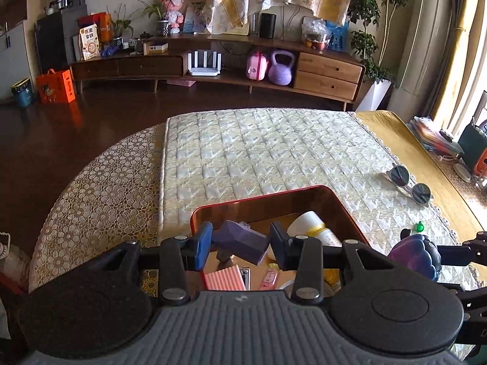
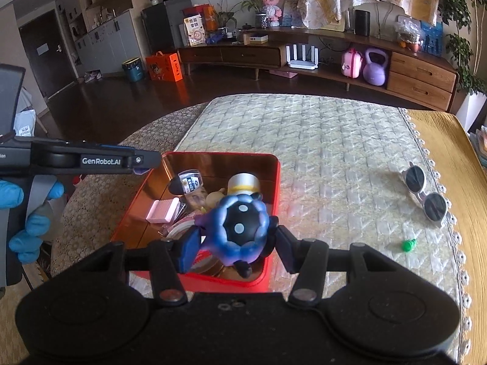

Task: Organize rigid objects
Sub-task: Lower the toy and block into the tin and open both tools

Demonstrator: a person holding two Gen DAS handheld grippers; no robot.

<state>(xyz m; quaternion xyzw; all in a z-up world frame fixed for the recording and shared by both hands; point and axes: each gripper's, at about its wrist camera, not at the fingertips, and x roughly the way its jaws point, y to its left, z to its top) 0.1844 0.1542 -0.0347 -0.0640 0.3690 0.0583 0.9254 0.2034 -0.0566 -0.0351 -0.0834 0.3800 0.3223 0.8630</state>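
Here, through the left wrist: left gripper [image 1: 240, 245] clamped on a faceted purple block [image 1: 242, 241], long axis crosswise, above the red tin [image 1: 261, 196].

Through the right wrist: "GenRobot.AI" legible opposite; right gripper [image 2: 236, 251] pinching a blue-purple toy [image 2: 240, 228], dotted black face up, over the tin's near corner.

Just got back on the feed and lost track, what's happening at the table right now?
Both grippers are loaded above the red tin box. The left gripper holds a purple angular block, and the right gripper holds a blue-purple round toy figure. The box already contains several small items. White sunglasses and a small green piece lie on the quilted mat.
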